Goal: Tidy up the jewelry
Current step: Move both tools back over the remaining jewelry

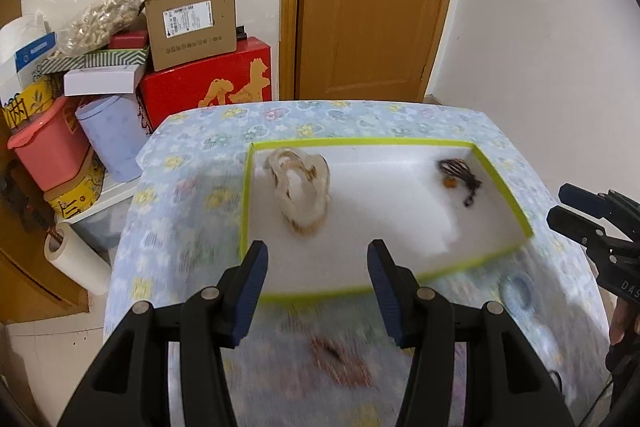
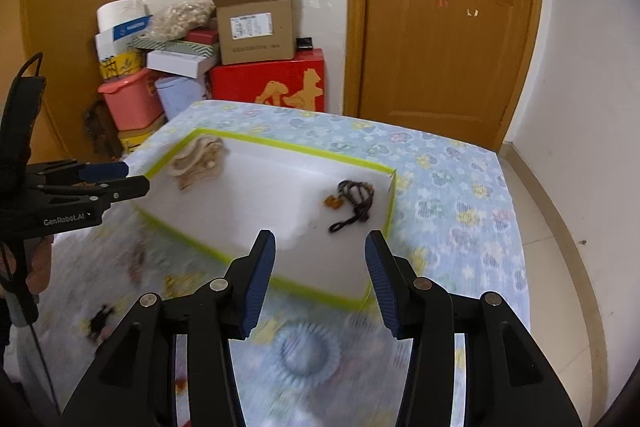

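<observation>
Reading "GenRobot.AI" in white, the left hand-held gripper (image 2: 138,175) stands open.

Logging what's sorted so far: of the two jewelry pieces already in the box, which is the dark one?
The dark beaded strand with an orange bead, lying in the box's right end. The other piece, a pale cream bundle, sits at the left end.
</observation>
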`<move>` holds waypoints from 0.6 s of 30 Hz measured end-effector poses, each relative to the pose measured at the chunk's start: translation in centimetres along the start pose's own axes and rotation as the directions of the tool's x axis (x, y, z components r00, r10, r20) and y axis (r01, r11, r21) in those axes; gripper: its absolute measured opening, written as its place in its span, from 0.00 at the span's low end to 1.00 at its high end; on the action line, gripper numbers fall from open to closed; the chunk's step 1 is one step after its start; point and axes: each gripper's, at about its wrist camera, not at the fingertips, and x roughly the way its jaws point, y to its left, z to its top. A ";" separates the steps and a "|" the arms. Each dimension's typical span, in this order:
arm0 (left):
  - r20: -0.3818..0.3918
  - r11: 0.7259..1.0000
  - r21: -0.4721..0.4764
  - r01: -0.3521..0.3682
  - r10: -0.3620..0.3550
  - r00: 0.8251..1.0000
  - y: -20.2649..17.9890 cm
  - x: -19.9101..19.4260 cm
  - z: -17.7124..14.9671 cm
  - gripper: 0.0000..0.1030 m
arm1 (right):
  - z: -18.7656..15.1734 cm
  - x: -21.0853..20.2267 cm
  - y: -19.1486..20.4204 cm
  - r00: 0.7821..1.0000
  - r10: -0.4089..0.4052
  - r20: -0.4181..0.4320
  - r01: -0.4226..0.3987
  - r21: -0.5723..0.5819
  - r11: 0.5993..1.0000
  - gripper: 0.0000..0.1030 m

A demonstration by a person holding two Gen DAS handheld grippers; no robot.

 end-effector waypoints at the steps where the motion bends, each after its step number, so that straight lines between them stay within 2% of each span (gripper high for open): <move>1: 0.005 1.000 0.001 0.002 -0.002 1.000 -0.3 -0.8 -0.6 0.52 | -0.3 -0.5 0.3 1.000 0.001 0.001 -0.001 -0.003 1.000 0.46; 10: 0.030 0.999 -0.018 0.038 -0.037 0.999 -2.2 -5.8 -5.1 0.52 | -4.7 -5.0 2.2 1.000 0.020 -0.001 -0.020 0.017 1.000 0.47; 18: 0.036 0.999 -0.021 0.032 -0.031 0.999 -3.2 -8.4 -8.2 0.52 | -8.0 -7.3 3.1 0.999 0.024 -0.022 -0.024 0.019 1.000 0.48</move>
